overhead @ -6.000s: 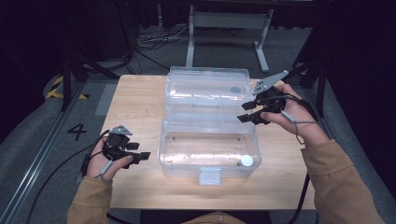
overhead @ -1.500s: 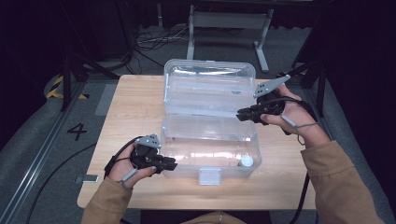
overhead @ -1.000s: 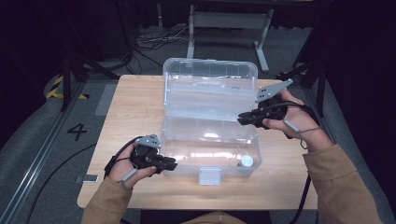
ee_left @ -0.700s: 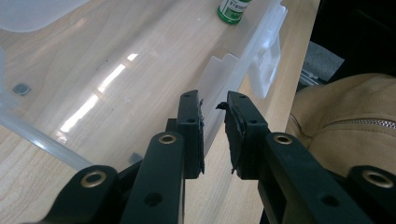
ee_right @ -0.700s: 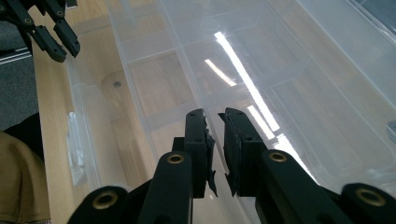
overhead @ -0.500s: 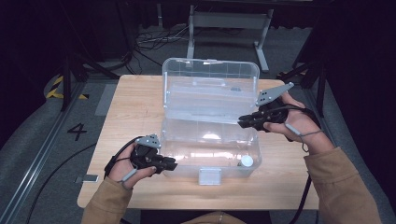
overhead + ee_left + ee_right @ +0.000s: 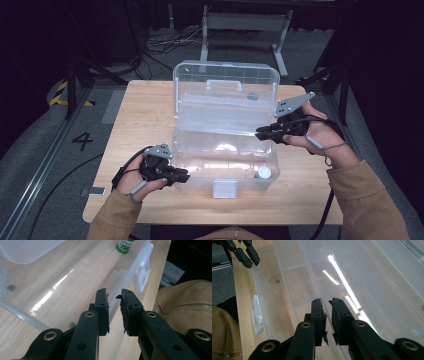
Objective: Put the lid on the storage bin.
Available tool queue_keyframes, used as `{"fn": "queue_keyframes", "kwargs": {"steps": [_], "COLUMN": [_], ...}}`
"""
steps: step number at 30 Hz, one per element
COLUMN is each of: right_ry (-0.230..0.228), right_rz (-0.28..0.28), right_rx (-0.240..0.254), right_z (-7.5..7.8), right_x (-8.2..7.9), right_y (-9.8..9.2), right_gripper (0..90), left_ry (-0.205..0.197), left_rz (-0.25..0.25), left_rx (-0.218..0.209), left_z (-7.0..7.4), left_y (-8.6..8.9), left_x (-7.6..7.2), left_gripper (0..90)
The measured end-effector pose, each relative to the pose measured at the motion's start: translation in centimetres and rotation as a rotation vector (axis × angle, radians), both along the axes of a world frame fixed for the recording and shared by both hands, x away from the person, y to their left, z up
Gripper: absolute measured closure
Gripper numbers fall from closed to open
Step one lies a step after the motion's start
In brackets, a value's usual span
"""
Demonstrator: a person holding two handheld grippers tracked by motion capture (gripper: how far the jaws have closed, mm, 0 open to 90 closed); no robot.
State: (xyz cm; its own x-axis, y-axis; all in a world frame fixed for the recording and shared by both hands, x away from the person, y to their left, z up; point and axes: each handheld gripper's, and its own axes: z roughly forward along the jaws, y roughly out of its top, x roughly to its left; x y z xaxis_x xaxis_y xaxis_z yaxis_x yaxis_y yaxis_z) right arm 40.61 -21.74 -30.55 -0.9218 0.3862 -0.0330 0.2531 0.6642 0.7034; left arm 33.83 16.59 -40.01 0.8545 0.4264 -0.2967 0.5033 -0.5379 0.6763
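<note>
Room: dark walls around, grey floor with a yellow-black marking at the left and cables behind the worktop (image 7: 145, 105), which is of light wood.
Box: clear plastic box (image 7: 225, 160) stands in the middle of the worktop, its front latch (image 7: 224, 189) toward the person.
Lid: clear lid (image 7: 225, 95) is raised behind the box, nearly upright, with a handle on its upper part.
Bottle: small bottle with white cap (image 7: 263, 173) stands inside the box at the front right corner; in the left gripper view it shows a green label (image 7: 125, 245).
Left gripper: left gripper (image 7: 181, 176) lies at the front left corner of the box. In the left gripper view its jaws stand only a narrow gap apart, with the front wall of the box in this gap; I cannot tell if the pads press on the wall.
Right gripper: right gripper (image 7: 260, 134) is at the right end of the lid, near its lower edge. In the right gripper view the jaws are a narrow gap apart around a thin clear edge; a real grip I cannot tell.
Change: six seconds ago the lid lay flat open behind the box and the left gripper was off the box at the left; now the lid stands much steeper and the left gripper is at the box corner. Over the last half second the lid rose only a little.
</note>
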Motion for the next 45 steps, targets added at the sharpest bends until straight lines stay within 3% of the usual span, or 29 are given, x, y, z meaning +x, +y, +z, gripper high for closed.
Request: {"fn": "queue_keyframes", "kwargs": {"steps": [45], "right_ry": [0.008], "right_rz": [0.051], "right_rx": [-0.043], "right_z": [-0.8], "right_x": [-2.3], "right_y": [0.1], "right_gripper": [80.7], "left_ry": [0.000], "left_rz": [-0.001], "left_rx": [0.003], "left_z": [0.0], "left_y": [0.0], "left_x": [0.0], "left_gripper": [76.5]}}
